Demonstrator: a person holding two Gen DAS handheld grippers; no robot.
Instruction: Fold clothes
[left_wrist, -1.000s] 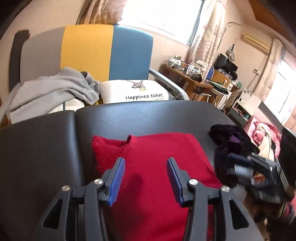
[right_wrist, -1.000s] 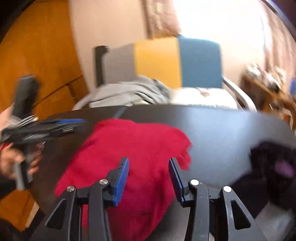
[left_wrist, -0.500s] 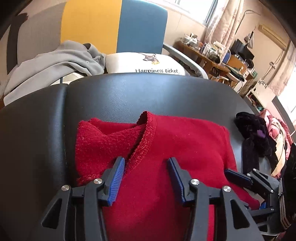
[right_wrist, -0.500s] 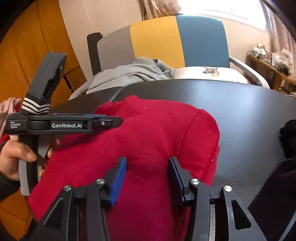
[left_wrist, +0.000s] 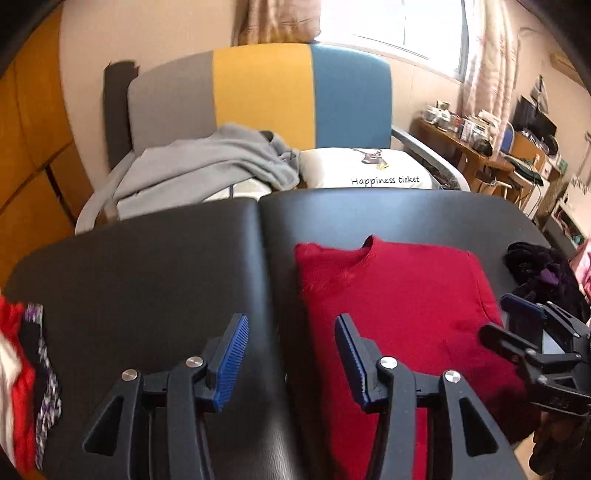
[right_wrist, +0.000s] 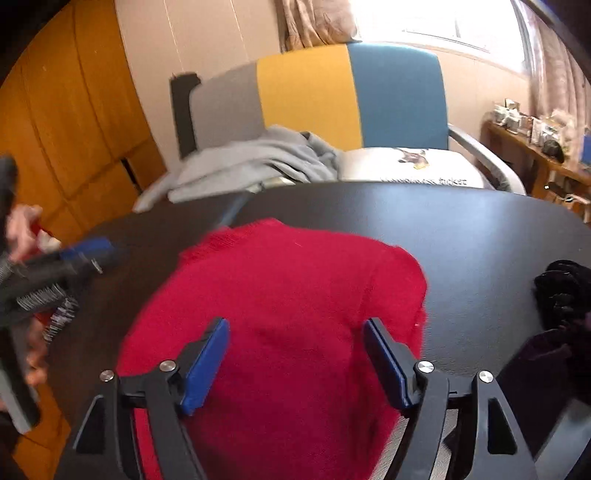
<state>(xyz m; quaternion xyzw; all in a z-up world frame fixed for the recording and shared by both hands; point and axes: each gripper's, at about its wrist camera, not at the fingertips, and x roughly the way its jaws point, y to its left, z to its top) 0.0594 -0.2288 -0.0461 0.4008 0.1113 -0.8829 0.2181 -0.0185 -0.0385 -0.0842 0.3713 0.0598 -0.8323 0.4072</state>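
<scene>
A red sweater (left_wrist: 399, 314) lies folded flat on the black table (left_wrist: 147, 280), collar toward the chair. My left gripper (left_wrist: 290, 343) is open and holds nothing. It hovers over the sweater's left edge, its left finger above bare table. My right gripper (right_wrist: 295, 339) is wide open above the near part of the red sweater (right_wrist: 288, 295), with nothing between its fingers. In the left wrist view the right gripper (left_wrist: 524, 332) shows at the sweater's right side. In the right wrist view the left gripper (right_wrist: 66, 258) shows at far left, held by a hand.
A dark clothes pile (left_wrist: 539, 269) sits at the table's right edge. Red, white and patterned garments (left_wrist: 26, 369) lie at its left edge. Behind the table stands a grey, yellow and blue chair (left_wrist: 266, 96) with a grey garment (left_wrist: 207, 173) and a white pillow (left_wrist: 369, 170).
My left gripper has drawn back and shifted left, off the sweater's middle. The raised collar fold now lies flat. My right gripper has lifted back and opened wider.
</scene>
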